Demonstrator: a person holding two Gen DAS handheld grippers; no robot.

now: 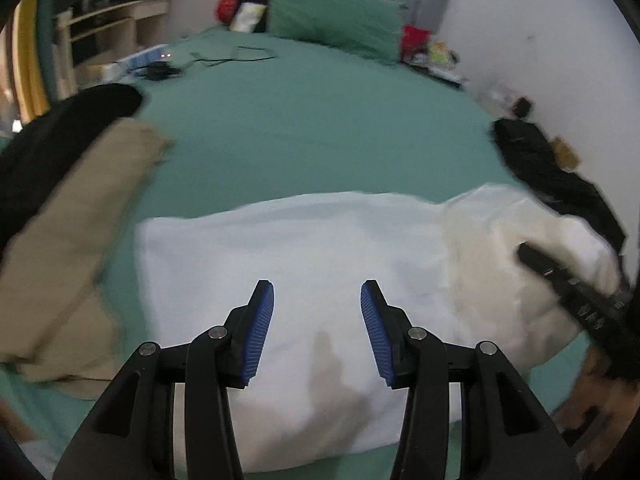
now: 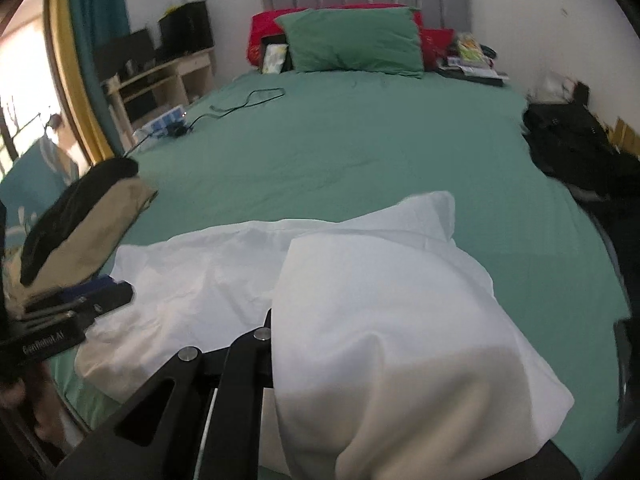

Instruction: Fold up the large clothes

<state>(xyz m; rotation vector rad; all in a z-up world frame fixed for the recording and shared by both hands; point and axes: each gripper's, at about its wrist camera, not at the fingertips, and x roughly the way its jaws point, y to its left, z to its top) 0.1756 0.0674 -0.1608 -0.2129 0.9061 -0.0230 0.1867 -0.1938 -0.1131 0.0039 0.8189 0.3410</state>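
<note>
A large white garment [image 1: 320, 248] lies spread across the near end of the green bed sheet [image 1: 320, 120]. My left gripper [image 1: 317, 292] hovers over its middle, blue pads [image 1: 262, 328] wide apart and nothing between them. At the right, my right gripper [image 1: 532, 256] has a raised fold of the white cloth bunched around its tips. In the right wrist view that fold of the garment [image 2: 380, 300] drapes over the gripper and hides the fingertips; only its black linkage [image 2: 240, 356] shows. The left gripper [image 2: 108, 294] is seen at the far left edge.
Folded tan and black clothes [image 1: 72, 208] are stacked on the bed's left side [image 2: 88, 216]. A black bag [image 2: 572, 140] sits at the right edge. A green pillow [image 2: 352, 40], red cushions and a black cable [image 2: 248, 98] lie toward the headboard.
</note>
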